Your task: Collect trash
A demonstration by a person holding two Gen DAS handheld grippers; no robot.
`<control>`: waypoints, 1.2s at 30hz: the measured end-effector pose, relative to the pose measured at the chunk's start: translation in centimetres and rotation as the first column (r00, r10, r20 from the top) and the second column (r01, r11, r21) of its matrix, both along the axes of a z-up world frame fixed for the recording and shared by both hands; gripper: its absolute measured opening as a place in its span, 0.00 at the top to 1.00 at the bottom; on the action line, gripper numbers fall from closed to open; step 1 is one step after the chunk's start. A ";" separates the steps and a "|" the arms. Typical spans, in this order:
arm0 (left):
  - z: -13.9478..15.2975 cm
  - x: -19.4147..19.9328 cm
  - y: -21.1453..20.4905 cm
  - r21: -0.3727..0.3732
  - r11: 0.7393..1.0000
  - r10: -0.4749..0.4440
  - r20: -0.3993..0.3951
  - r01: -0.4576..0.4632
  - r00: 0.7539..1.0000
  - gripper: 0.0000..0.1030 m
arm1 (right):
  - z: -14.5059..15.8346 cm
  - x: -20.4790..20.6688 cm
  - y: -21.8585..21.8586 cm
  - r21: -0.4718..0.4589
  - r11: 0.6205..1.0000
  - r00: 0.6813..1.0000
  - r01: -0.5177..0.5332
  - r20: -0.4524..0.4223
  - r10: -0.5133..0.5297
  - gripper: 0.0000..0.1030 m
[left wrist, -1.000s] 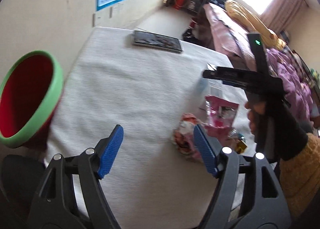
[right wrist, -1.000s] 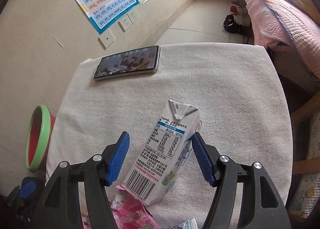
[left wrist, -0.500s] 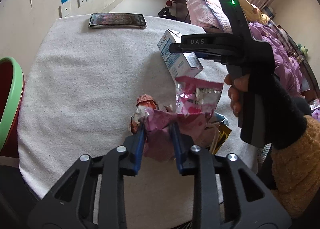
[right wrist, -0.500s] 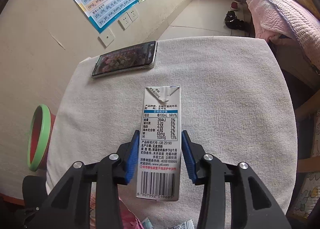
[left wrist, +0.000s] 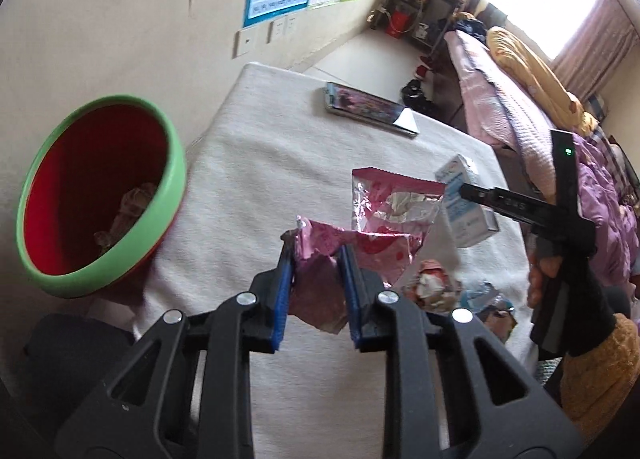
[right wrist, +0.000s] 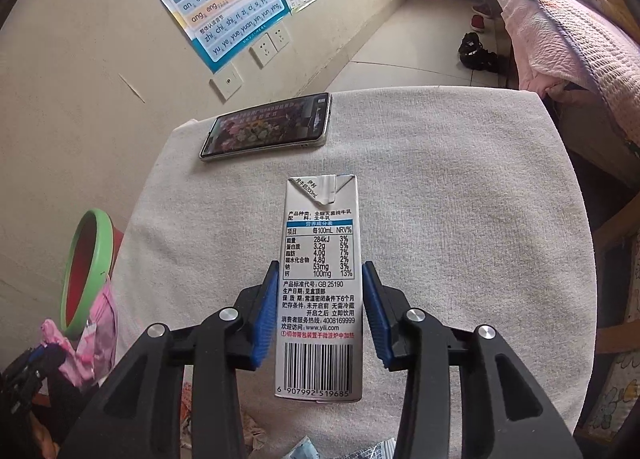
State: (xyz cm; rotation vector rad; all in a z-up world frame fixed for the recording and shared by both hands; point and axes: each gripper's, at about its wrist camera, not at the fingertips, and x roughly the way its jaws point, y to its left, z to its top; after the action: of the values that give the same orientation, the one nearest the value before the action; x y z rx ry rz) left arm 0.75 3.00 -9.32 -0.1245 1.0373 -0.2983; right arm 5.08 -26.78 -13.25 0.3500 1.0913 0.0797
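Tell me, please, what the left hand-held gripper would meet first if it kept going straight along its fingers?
Probably the white towel-covered table. The left hand-held gripper, shut on a crumpled pink foil wrapper, points down at bare cloth between the green-rimmed red bin and the black smartphone. Depth is uncertain.

A phone (right wrist: 266,127) lies on the white towel (right wrist: 460,219) near the poster-hung wall (right wrist: 80,79).
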 end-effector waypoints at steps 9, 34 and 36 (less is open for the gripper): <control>-2.9 -0.6 2.2 0.084 0.995 0.067 -0.058 -0.062 0.996 0.62 | -0.3 -0.1 0.2 -0.011 1.000 1.000 0.003 -0.012 -0.003 0.58; 4.4 3.9 -4.0 0.008 1.000 -0.014 0.271 0.012 0.963 0.24 | 4.5 -0.9 -2.3 0.017 0.997 0.984 0.070 0.165 -0.071 0.35; 3.2 3.2 -3.6 0.038 0.999 -0.028 0.229 0.020 0.973 0.24 | 2.6 -0.5 -1.4 0.009 0.999 0.995 0.040 0.093 -0.041 0.35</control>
State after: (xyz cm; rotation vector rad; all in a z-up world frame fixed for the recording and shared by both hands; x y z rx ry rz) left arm 4.00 -0.59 -6.10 -0.0444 0.8148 -0.3083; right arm 4.57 -28.17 -10.60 0.3711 0.9916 0.0629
